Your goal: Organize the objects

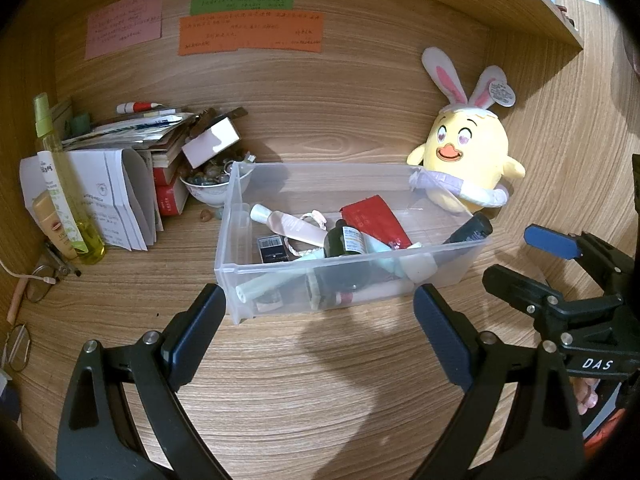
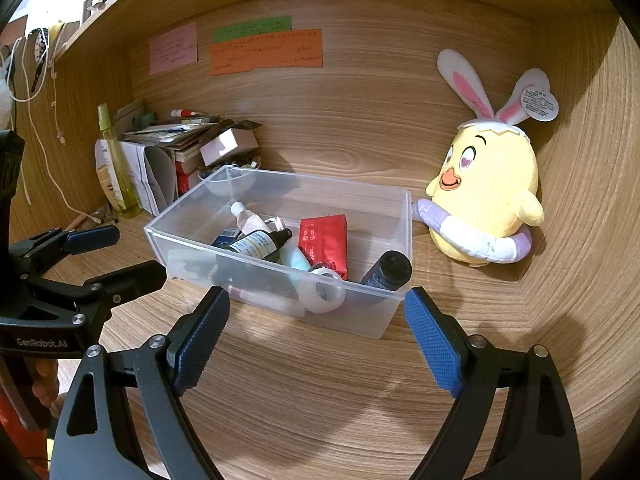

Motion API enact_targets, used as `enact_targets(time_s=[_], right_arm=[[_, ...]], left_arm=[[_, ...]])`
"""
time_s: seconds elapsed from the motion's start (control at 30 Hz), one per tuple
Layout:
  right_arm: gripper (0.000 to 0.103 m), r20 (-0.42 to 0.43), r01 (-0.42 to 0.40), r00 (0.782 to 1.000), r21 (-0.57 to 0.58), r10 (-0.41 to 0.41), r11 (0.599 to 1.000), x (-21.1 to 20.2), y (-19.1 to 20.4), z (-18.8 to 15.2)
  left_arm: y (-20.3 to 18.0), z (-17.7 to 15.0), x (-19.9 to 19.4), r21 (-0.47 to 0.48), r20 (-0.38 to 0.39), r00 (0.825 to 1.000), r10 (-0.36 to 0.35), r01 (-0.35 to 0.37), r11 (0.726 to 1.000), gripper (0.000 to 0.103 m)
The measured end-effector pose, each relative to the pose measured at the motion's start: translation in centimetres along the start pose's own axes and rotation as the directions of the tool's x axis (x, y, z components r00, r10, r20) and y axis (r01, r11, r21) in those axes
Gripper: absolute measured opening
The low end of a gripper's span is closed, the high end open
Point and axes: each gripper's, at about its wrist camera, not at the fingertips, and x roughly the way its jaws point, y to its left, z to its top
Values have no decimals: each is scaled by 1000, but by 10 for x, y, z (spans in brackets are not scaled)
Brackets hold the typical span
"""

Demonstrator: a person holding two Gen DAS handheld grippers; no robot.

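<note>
**Clear bin part-filled; both grippers empty**

Clear plastic bin (image 2: pixel 280 276): centre of wooden desk (image 2: pixel 320 380), holding loose toiletries: dark green dropper bottle (image 2: pixel 260 245), red packet (image 2: pixel 324 242), black bottle (image 2: pixel 388 270) leaning in the near right corner, tape roll (image 2: pixel 323 290), pink tube (image 1: pixel 286 226). Judged collected, not arranged.

Outside the bin: yellow spray bottle (image 1: pixel 60 184) and bowl of small stones (image 1: pixel 208 184) by the paper stack at left; plush chick (image 2: pixel 486 196) at right. Possibly still to sort.

Left gripper (image 1: pixel 318 328) and right gripper (image 2: pixel 316 334): jaws spread wide, nothing between them, short of the bin's near wall.
</note>
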Motion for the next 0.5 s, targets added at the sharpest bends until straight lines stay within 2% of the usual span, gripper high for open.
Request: enact_targets(time_s=[0.5], right_arm=[[88,3,-6,1000,11,6,1000,0,-4,1]], left_arm=[[0,-1,3,-10,-5,1000,-18,18,1000,96]])
